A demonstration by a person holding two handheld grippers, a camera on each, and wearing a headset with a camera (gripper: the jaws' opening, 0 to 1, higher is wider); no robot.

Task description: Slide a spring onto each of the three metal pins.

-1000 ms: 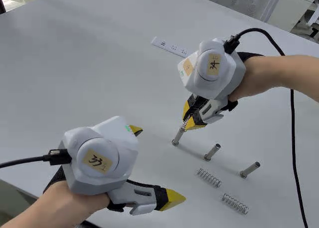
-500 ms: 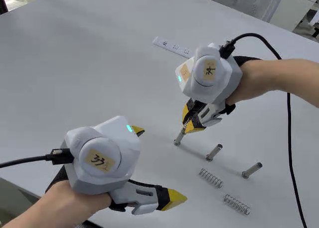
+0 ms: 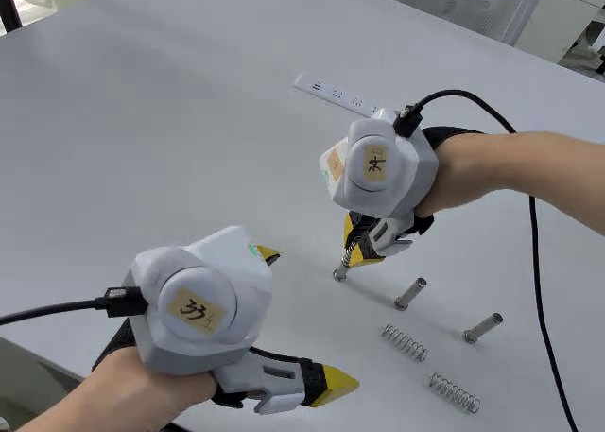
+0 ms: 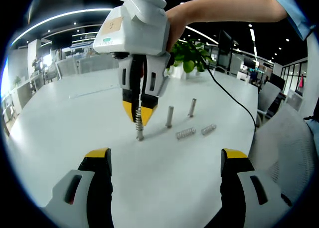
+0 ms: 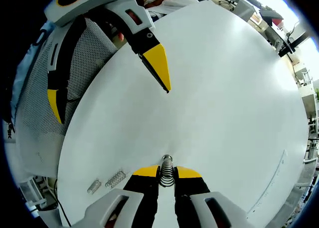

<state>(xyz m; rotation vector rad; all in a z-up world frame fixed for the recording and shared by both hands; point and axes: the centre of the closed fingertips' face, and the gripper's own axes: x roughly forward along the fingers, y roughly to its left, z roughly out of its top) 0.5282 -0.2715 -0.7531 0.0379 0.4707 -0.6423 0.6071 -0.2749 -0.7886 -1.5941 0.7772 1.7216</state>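
A white table (image 3: pixel 142 120) was seen from above, and every place here is given from the first pin (image 3: pixel 340 273), a short metal post stood upright on the table.

Nearest the viewer, well short of that pin and to its left, the left gripper (image 3: pixel 304 320) was held in a hand. Its yellow-tipped jaws were spread wide apart, and nothing was held between them.

Two loose springs were laid flat on the table to the right of the first pin and nearer the viewer. One (image 3: pixel 405 343) was placed closer to it, and the other (image 3: pixel 454 392) further out along the same line.

A second pin (image 3: pixel 409 293) was set just right of the first pin. A third pin (image 3: pixel 483 327) was set beyond that, further right again, so that a slanted row of three was formed. Both were bare.

Directly above the first pin, the right gripper (image 3: pixel 359 254) was pointed downward. Its jaws were closed narrowly on a spring (image 5: pixel 167 170), which was held upright. The spring's lower end was met by the top of the first pin. How far it had been threaded over the pin could not be told.

A black cable (image 3: pixel 539 262) was trailed from this gripper, right of the first pin.

Far beyond the first pin, a white power strip (image 3: pixel 336 91) was laid flat.
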